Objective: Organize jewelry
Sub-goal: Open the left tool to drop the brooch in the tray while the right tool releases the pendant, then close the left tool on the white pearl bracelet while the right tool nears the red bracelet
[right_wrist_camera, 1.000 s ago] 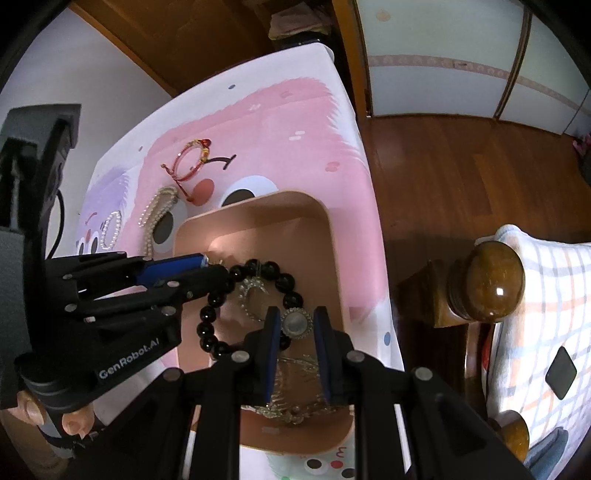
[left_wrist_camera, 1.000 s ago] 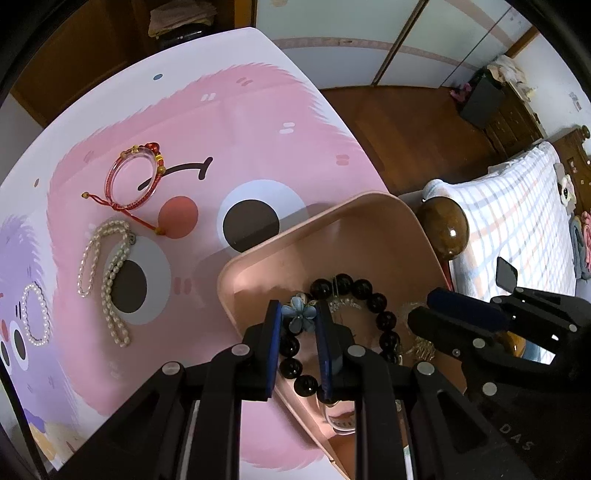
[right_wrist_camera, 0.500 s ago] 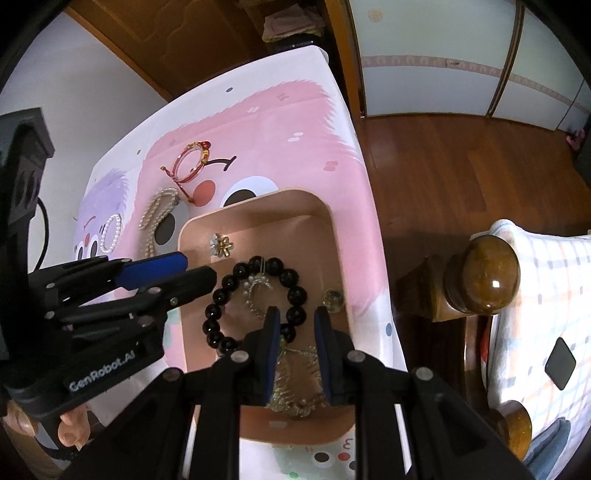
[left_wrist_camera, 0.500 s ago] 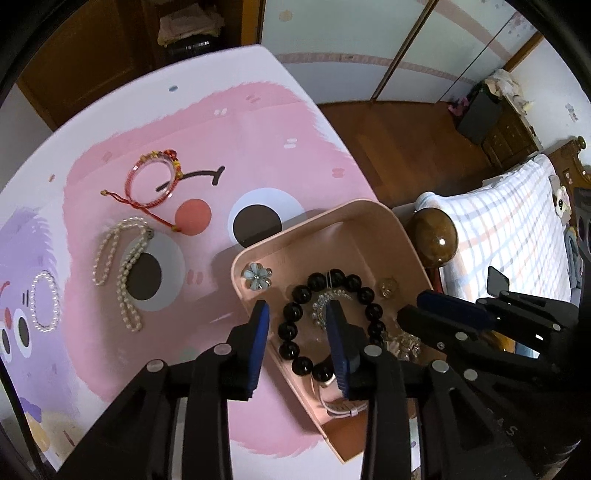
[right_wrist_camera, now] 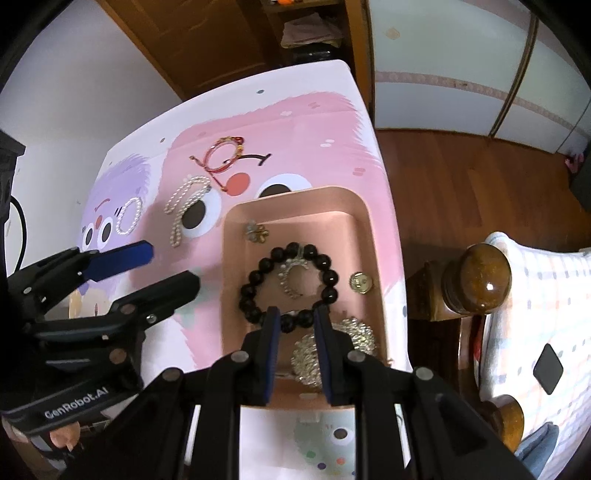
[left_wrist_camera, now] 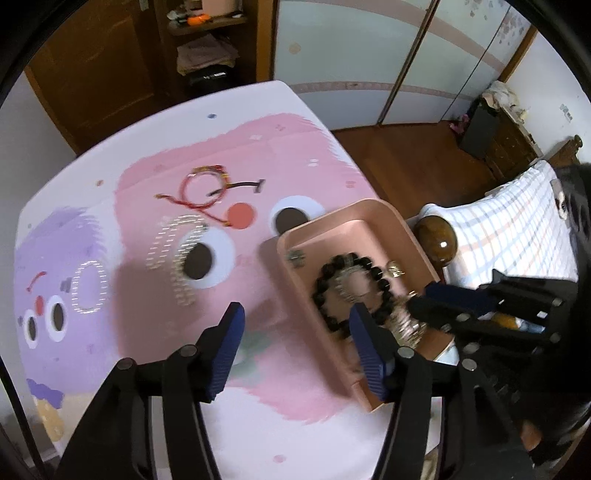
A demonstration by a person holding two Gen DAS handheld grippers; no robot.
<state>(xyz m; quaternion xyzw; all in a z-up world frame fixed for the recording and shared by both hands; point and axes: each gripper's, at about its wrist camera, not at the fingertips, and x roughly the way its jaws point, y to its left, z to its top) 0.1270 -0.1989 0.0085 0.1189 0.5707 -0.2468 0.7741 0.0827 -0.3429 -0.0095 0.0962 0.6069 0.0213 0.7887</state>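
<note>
A pink tray (right_wrist_camera: 375, 236) on the cartoon mat holds a black bead bracelet (right_wrist_camera: 258, 271), a flower brooch (right_wrist_camera: 255, 232), a round gold piece (right_wrist_camera: 360, 282), a silver crescent (right_wrist_camera: 293, 277) and silver pieces (right_wrist_camera: 354, 330). The tray (left_wrist_camera: 373, 210) also shows in the left wrist view. My left gripper (left_wrist_camera: 295, 317) is open and empty, above the mat left of the tray. My right gripper (right_wrist_camera: 294, 315) is narrowly open and empty, above the tray's near end. On the mat lie a red cord bracelet (right_wrist_camera: 223, 155), a pearl necklace (right_wrist_camera: 183, 206) and a small pearl bracelet (right_wrist_camera: 128, 215).
The mat (right_wrist_camera: 303, 133) covers a table whose right edge drops to a wooden floor (right_wrist_camera: 461, 166). A bed with a checked cover (right_wrist_camera: 535, 295) and a round wooden post (right_wrist_camera: 478, 277) stands close to the right. A wooden cabinet (right_wrist_camera: 221, 33) is behind the table.
My left gripper let the flower brooch go into the tray, opened wide and moved left. My right gripper dropped the round gold piece in the tray and pulled back.
</note>
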